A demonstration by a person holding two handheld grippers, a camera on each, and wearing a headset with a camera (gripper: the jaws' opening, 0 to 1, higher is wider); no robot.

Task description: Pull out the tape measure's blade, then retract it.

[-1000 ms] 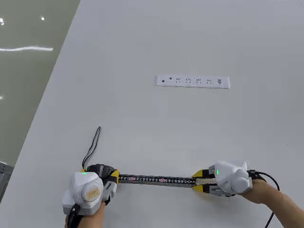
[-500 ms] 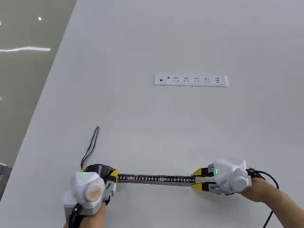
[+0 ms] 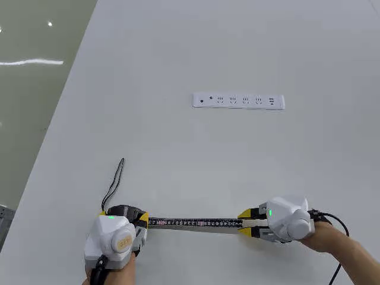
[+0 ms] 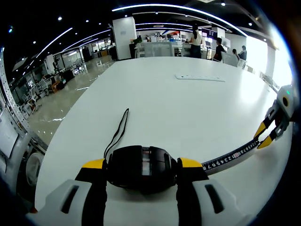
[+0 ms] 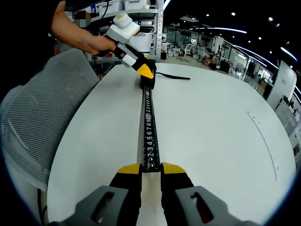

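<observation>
The tape measure's black case (image 3: 123, 211) lies at about 7 o'clock in the head view, near the front edge of the white surface (image 3: 237, 160). Its blade (image 5: 149, 127) is drawn out flat along the surface toward 3 o'clock, numbers up. The left gripper (image 4: 142, 165) has its yellow-tipped jaws clamped on the two sides of the case, pinning it, probably so the spring cannot drag it along. The right gripper (image 5: 151, 169) has its jaws closed on the blade's free end, which holds the blade taut and straight between the two. I judge the blade to be only partly extended, so the pull may be under way or the return about to begin.

A thin black wrist strap (image 3: 114, 183) trails from the case toward 12 o'clock. A white power strip (image 3: 238, 101) lies well apart, at 12 o'clock from the blade.

The left hand (image 5: 96, 44) grips its tool from behind, pointing it away from the person. The right hand (image 3: 320, 234) comes in from 4 o'clock with the forearm low, its gripper aimed at 9 o'clock along the blade.
</observation>
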